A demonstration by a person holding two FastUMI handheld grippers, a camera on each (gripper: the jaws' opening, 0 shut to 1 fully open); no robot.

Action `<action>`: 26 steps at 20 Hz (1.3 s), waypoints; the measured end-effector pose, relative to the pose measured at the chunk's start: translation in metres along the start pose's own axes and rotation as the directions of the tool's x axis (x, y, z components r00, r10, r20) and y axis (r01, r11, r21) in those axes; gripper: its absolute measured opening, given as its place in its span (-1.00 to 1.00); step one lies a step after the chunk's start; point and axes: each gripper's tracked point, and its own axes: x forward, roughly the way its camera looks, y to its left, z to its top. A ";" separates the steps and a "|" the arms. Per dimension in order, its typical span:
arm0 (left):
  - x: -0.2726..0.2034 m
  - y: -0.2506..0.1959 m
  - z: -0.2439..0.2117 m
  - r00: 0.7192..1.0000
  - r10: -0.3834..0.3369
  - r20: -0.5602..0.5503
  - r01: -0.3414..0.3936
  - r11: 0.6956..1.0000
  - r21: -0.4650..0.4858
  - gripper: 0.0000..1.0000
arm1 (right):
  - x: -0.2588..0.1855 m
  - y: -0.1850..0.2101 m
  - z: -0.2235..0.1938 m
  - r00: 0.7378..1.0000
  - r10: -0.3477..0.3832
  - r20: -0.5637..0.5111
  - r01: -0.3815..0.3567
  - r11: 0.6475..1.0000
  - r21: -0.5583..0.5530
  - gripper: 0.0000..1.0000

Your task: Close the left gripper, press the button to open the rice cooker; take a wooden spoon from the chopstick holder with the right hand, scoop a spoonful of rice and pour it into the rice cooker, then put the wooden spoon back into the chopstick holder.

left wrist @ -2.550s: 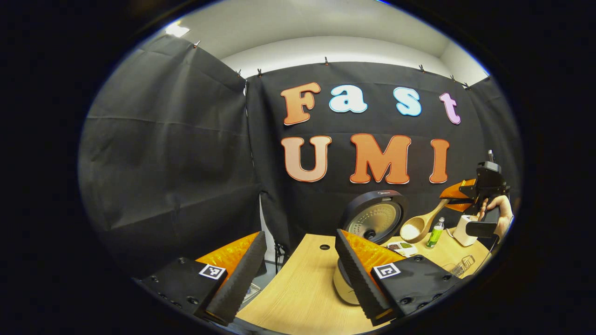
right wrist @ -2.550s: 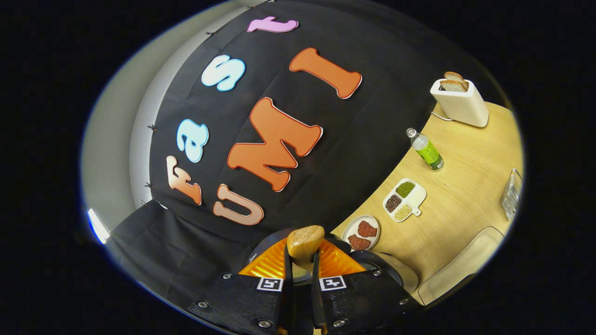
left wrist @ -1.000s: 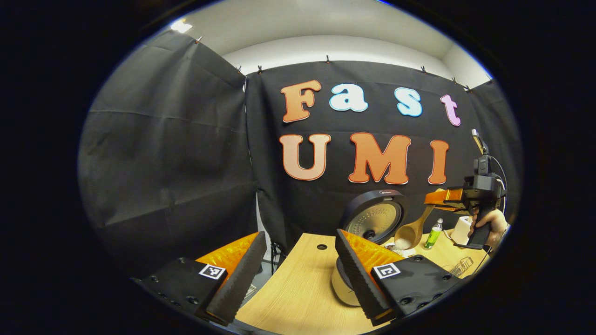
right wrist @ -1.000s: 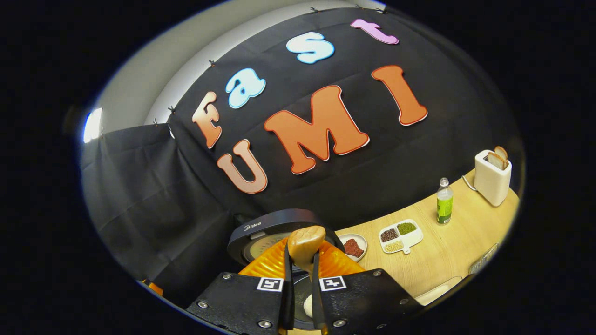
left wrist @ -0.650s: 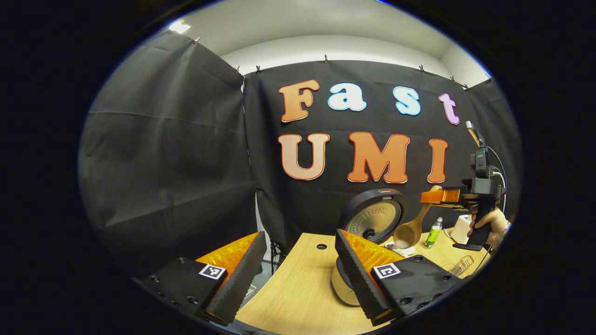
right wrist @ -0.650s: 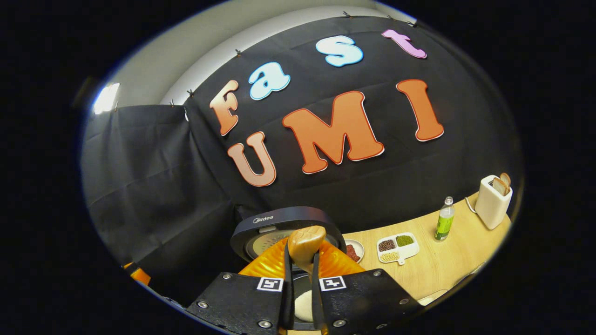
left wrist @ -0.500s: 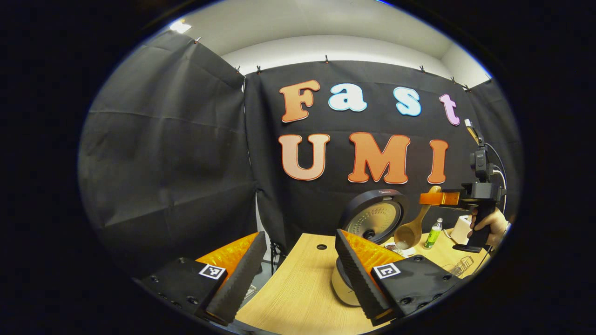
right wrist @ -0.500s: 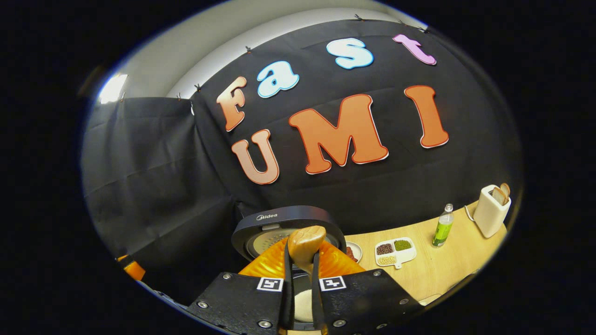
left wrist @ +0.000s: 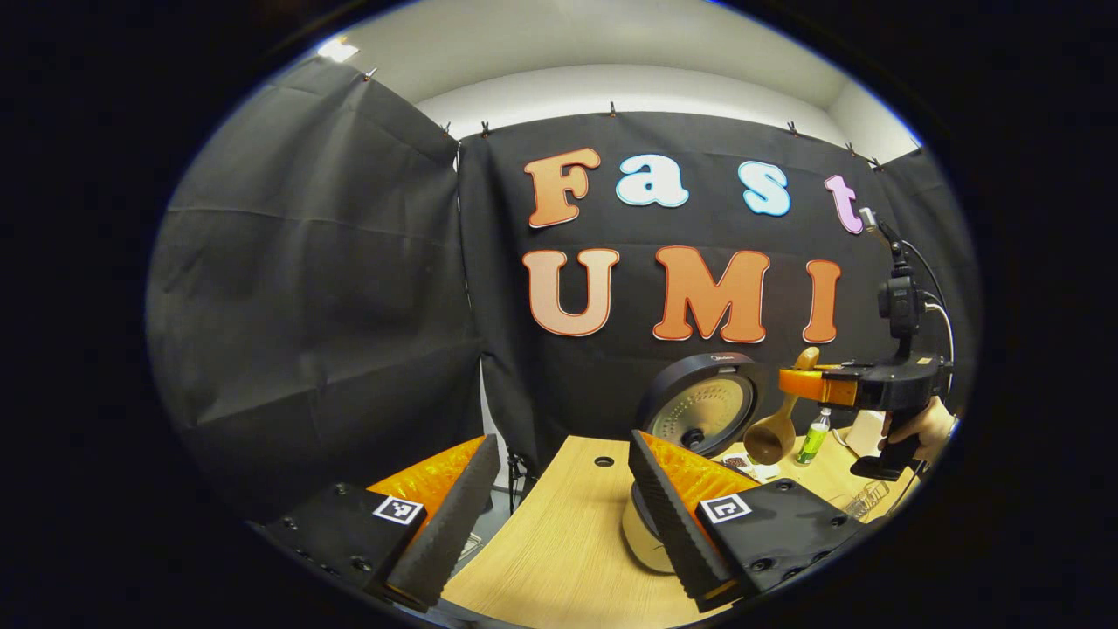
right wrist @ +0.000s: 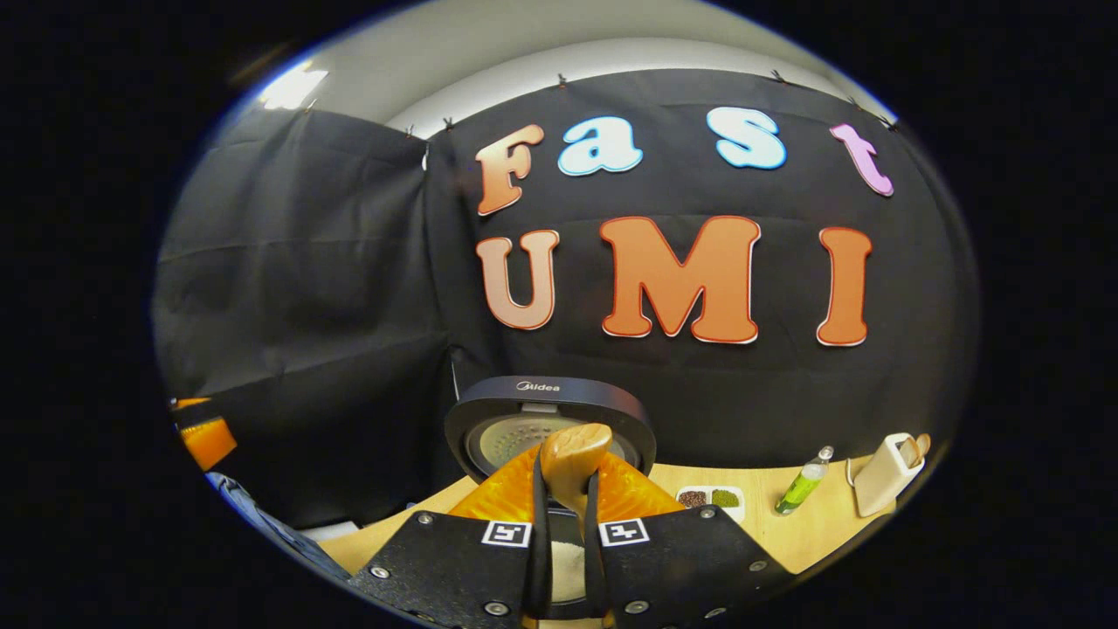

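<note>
The wooden spoon, clamped in the right gripper, has been tipped over the rice cooker (pouring apparently finished); the left gripper is held wide.

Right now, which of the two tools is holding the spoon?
The right tool, shut on the spoon handle beside the open cooker lid. The left tool is open, with nothing between its fingers.

The round dark-lidded rice cooker stands open on the pale wooden counter, its lid upright with the perforated metal inner face showing, while the light wooden spoon hangs bowl-down beside that lid, its handle end pinched between jaws.
</note>
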 end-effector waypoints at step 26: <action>-0.007 -0.029 0.021 0.998 -0.032 0.048 0.033 0.999 -0.032 0.94 | -0.093 -0.068 0.024 0.998 -0.047 0.039 0.043 0.995 0.091 -0.72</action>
